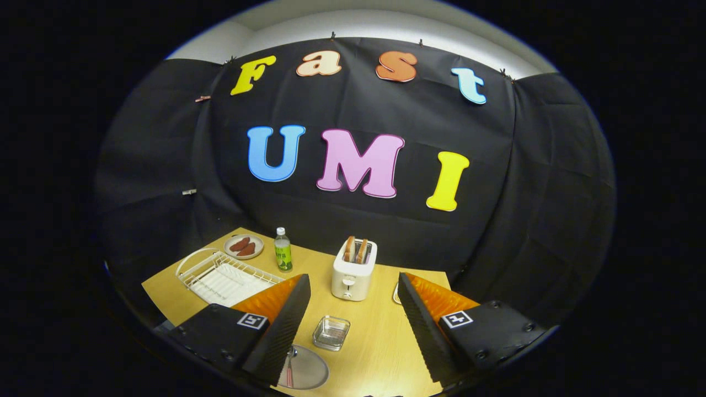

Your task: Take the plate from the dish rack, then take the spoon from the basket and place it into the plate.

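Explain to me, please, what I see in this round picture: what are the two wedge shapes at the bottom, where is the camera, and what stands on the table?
The camera rides on a hand-held two-finger gripper and looks forward along its fingers. The two wedge shapes are those fingers; they stand wide apart and hold nothing.

Below them is a light wooden table. Between the fingers lies a small square clear glass dish. Beside the left finger lies a round grey plate with a spoon already on it. Just beyond the fingers stands a white toaster with two bread slices in its slots. Farther left are a white wire dish rack, a small green-labelled plastic bottle, and a small round plate with brown food pieces.
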`<act>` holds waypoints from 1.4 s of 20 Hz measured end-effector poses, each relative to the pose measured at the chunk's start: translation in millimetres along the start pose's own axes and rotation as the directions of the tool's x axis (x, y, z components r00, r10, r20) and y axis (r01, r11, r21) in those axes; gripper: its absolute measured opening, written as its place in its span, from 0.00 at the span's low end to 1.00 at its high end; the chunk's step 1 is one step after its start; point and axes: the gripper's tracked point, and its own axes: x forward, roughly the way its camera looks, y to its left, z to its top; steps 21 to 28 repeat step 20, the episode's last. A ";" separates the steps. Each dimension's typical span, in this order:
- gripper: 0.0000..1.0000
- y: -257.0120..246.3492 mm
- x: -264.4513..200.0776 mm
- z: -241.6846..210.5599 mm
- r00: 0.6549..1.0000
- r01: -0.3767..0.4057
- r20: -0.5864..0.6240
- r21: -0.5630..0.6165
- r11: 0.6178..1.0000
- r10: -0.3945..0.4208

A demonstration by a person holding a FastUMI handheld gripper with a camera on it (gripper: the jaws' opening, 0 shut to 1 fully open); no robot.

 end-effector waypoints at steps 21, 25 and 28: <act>0.98 -44.8 9.0 28.9 0.993 -0.071 0.100 0.029 0.997 0.068; 0.98 -44.8 9.0 28.9 0.993 -0.071 0.100 0.029 0.997 0.068; 0.98 -44.8 9.0 28.9 0.993 -0.071 0.100 0.029 0.997 0.068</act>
